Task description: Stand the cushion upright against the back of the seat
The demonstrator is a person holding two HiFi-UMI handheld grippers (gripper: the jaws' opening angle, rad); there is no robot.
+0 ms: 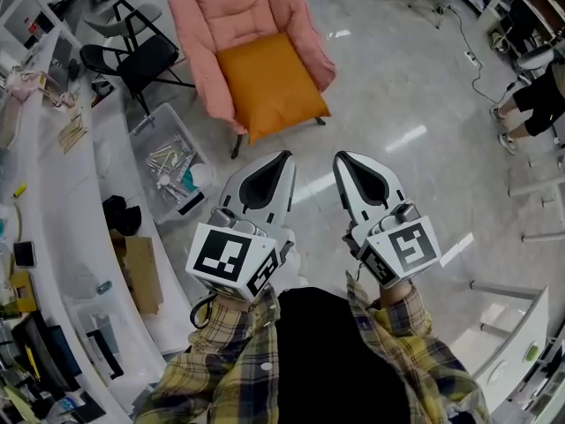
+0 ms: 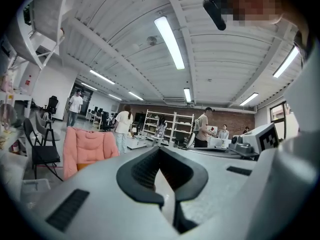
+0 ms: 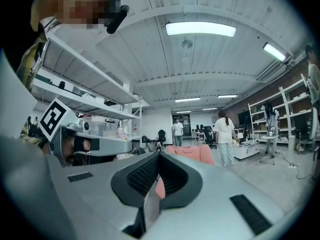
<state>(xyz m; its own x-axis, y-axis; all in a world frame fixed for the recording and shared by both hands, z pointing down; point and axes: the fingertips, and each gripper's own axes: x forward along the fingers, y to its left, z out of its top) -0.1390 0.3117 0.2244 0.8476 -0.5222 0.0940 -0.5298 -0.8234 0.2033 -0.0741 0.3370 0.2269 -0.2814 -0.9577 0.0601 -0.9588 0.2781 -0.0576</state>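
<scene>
Approach stage, I reckon: left gripper [image 1: 285,156] and right gripper [image 1: 341,157], closed and empty, sit well short of the cushion [image 1: 269,82]. Next they must open.

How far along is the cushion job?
Nothing done yet: the orange cushion lies flat on the seat of the pink chair. Nothing in hand: left tongs and right tongs are shut, empty, short of the chair. Left: reach it, grip the cushion, stand it against the backrest.

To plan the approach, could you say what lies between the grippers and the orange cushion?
Only bare floor, up to the cushion, as the head view shows.
</scene>
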